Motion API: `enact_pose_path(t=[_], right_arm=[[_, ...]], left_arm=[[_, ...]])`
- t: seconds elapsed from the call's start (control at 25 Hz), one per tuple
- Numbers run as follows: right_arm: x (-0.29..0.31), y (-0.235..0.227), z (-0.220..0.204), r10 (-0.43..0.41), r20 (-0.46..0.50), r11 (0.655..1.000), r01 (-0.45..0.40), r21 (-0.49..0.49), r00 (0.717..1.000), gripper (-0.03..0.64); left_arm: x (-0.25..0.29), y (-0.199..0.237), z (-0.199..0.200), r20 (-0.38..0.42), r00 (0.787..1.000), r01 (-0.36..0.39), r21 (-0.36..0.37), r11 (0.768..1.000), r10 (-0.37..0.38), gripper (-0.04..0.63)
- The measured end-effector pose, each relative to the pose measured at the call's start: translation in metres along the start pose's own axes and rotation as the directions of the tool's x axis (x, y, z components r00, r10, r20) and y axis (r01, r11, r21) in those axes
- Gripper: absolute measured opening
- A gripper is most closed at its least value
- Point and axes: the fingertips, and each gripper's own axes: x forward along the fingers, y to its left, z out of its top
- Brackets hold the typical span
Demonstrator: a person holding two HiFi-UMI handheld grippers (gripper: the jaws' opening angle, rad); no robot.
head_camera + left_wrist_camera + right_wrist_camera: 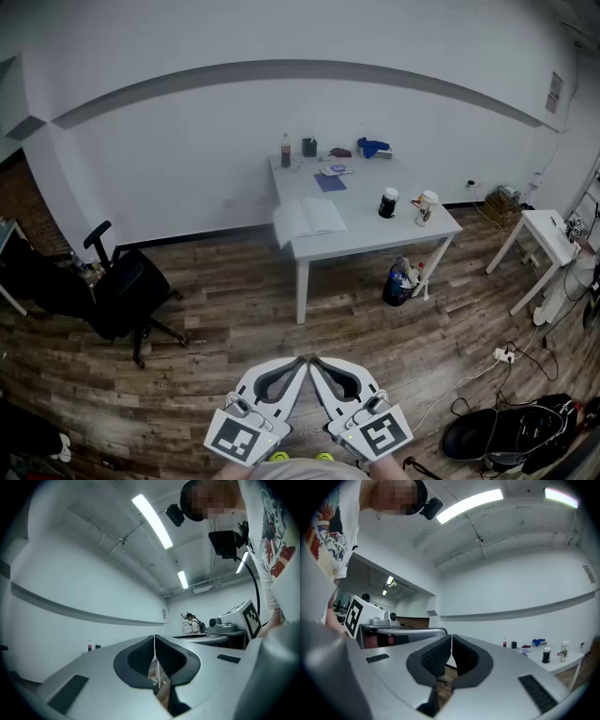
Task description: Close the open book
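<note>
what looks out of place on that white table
The open book lies at the near left corner of the table, and its left page seems to hang past the edge, so it could slip off. Nothing else up there looks spilled or knocked over.

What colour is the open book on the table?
White pages; the book shows best in the head view.

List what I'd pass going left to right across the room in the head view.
black office chair → open book → dark container → white container → small white side table
</note>
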Motion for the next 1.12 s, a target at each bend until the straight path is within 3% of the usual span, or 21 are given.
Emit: enact_pose_path(t=[0.76,1.12], right_arm=[[0.012,0.017,-0.014,-0.013,-0.014,0.999,0.014,0.041,1.0,0.023],[0.033,0.042,-0.032,-0.025,-0.087,0.998,0.029,0.051,0.996,0.023]], left_arm=[[-0.019,0.015,-0.012,0.007,1.0,-0.014,-0.021,1.0,0.014,0.018],[-0.047,0.04,-0.021,-0.022,0.999,-0.042,-0.019,0.999,0.042,0.018]])
